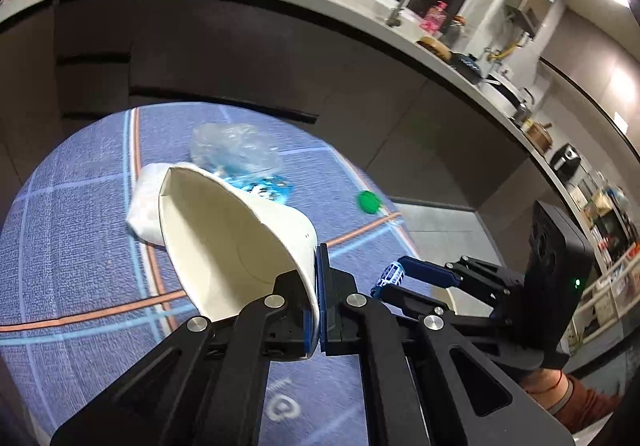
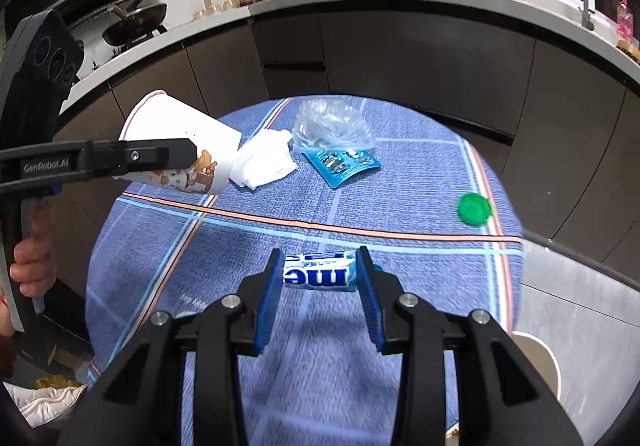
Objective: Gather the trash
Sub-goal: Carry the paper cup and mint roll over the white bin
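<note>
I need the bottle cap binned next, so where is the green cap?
In the right wrist view the green cap lies on the table's right edge, right of the blue wrapper, apart from everything.

A blue checked tablecloth (image 2: 400, 174) covers the round table; behind, a frying pan (image 2: 136, 22) sits on the stove.

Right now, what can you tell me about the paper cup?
The paper cup is white and looks like thin paper, with little cartoon bear pictures near its base. It is empty inside and tipped on its side in the air above the blue table cloth, its open mouth pointing up and away from the table. The left gripper holds it by pinching one side wall between its blue pads, one pad inside and one outside. Nothing else seems to touch it.
</note>
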{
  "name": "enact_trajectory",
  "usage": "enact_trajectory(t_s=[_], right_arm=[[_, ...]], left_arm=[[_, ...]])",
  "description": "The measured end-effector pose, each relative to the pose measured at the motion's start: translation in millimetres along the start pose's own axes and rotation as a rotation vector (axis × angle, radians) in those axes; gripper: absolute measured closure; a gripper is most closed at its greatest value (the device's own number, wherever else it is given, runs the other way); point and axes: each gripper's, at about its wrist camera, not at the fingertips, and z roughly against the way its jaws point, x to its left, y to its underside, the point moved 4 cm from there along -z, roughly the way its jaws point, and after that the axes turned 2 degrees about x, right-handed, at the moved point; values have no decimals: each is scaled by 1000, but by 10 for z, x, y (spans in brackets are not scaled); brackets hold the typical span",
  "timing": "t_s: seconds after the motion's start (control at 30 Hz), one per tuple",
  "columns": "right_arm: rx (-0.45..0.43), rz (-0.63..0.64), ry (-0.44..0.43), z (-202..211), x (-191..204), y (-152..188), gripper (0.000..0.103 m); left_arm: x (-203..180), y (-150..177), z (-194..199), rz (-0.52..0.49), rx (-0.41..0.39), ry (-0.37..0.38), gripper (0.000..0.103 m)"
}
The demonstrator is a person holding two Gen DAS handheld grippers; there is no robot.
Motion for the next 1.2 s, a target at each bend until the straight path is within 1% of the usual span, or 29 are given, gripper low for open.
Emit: enact_trajectory(t_s=[0.13,0.27,0.43,0.63,0.67,0.83,0.97,1.07,1.2], right_arm=[[-22,3,24,276,-63,92,66],[-37,-7,63,552,-189,234,66],[-45,-45,110,820,-405,459,66],[-23,-104,165,1045,-737,830,66],[-17,-116,172,1066,-792,890,66],[1,-161,203,1155,-1031,1180,66],[11,-192,214,1164,-1182,1386,66],[34,-213,218,1086,-1287,1550,66],[51,-241,206,982,-1394,1689,66]], left_arm=[[-264,102,85,-41,-3,39,101],[-617,229,67,-102,17,90,101],[-1070,332,-97,-164,56,157,101],[-1501,385,-372,-203,99,236,101],[-1575,392,-433,-204,110,256,101],[-1787,393,-698,-205,146,304,101],[-1996,430,-939,-230,180,352,101],[-2085,455,-1144,-232,212,348,101],[-2190,473,-1438,-231,260,346,101]])
